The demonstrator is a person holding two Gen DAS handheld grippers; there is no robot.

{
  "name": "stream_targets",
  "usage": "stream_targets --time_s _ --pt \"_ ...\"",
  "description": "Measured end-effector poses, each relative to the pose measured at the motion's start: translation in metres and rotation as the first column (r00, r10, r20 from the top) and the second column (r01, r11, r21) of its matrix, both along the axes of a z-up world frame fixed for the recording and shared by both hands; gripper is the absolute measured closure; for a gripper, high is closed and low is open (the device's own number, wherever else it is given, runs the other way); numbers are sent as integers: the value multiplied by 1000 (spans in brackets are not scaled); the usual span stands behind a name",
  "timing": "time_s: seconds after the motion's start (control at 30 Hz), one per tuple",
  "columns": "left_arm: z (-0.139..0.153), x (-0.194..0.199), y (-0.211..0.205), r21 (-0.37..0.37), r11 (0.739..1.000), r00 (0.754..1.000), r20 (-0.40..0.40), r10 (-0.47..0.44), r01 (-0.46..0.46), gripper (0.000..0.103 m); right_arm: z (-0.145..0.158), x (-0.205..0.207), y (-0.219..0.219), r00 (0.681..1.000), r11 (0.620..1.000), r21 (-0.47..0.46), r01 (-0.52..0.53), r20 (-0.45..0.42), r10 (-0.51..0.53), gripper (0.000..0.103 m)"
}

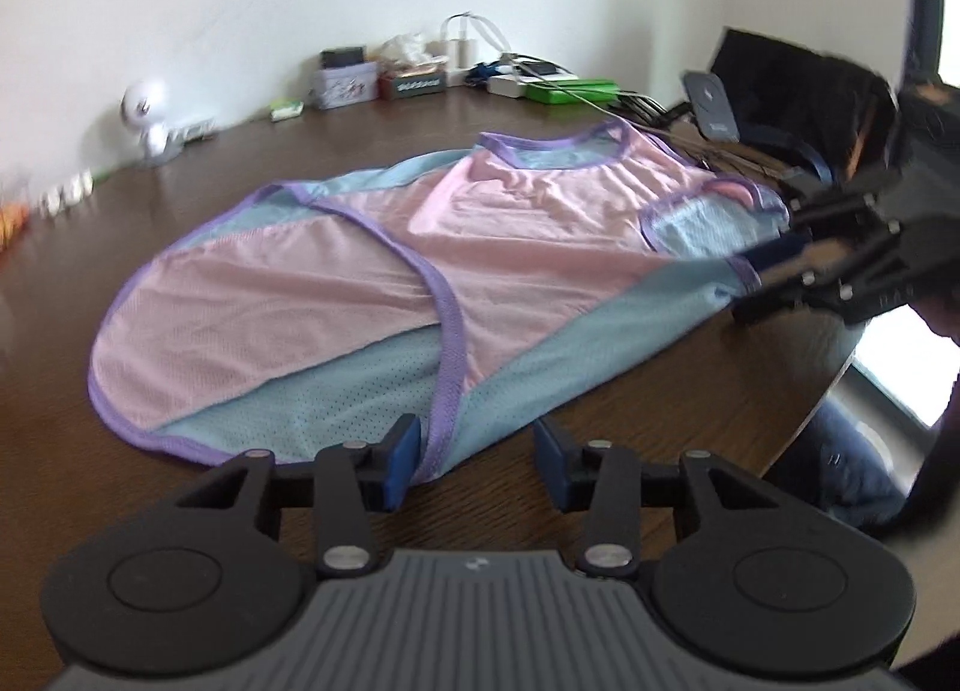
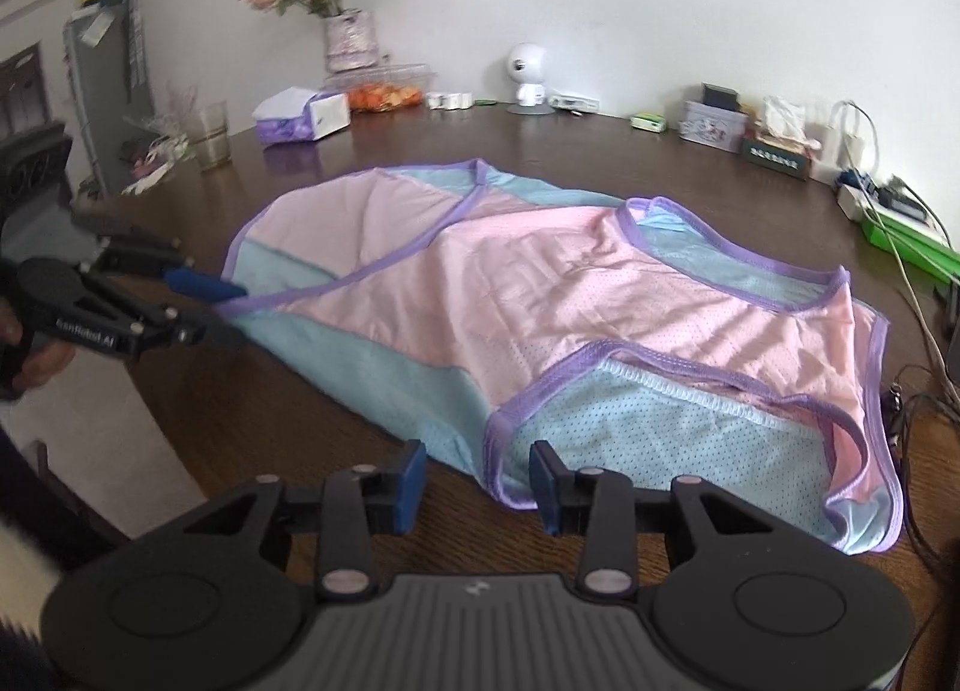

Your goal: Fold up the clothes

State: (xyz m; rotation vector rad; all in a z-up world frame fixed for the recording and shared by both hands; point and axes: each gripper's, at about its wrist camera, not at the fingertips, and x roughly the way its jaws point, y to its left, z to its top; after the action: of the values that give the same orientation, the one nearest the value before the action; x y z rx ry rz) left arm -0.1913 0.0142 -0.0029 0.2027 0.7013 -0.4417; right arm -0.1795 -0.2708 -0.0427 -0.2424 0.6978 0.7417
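Note:
A pink and light-blue mesh tank top with purple trim (image 1: 420, 295) lies partly folded on the dark wooden table (image 1: 150, 199). It also shows in the right wrist view (image 2: 540, 319). My left gripper (image 1: 477, 454) is open, its jaws straddling the purple-trimmed hem at the near edge; it also shows in the right wrist view (image 2: 225, 307) at the garment's left corner. My right gripper (image 2: 477, 478) is open at the armhole edge near the table's front; in the left wrist view it (image 1: 762, 277) sits at the garment's right corner.
Along the wall stand a white toy robot (image 2: 528, 75), tins and boxes (image 2: 714, 126), a tissue pack (image 2: 303, 117), a glass (image 2: 213, 135), a flower vase (image 2: 348, 39) and cables with a green box (image 2: 900, 223). A black stand (image 1: 714, 105) is at the right.

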Motion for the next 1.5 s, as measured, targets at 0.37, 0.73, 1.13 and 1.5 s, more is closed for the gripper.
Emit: stream_targets --time_s 0.37,0.73,1.13,1.5 --pt "21 45 41 -92 995 998 56 32 -27 100 15 19 -5 998 999 36 -26 59 24 101" --pt "18 148 49 2 999 998 56 36 -36 95 23 128 32 990 994 -65 91 117 -83 95" --pt "-3 111 40 -11 999 999 -34 -38 37 95 18 52 -71 999 988 -149 29 37 -24 51" --pt "12 151 45 20 999 998 58 -31 30 99 39 116 -82 991 979 -189 77 118 -55 98"
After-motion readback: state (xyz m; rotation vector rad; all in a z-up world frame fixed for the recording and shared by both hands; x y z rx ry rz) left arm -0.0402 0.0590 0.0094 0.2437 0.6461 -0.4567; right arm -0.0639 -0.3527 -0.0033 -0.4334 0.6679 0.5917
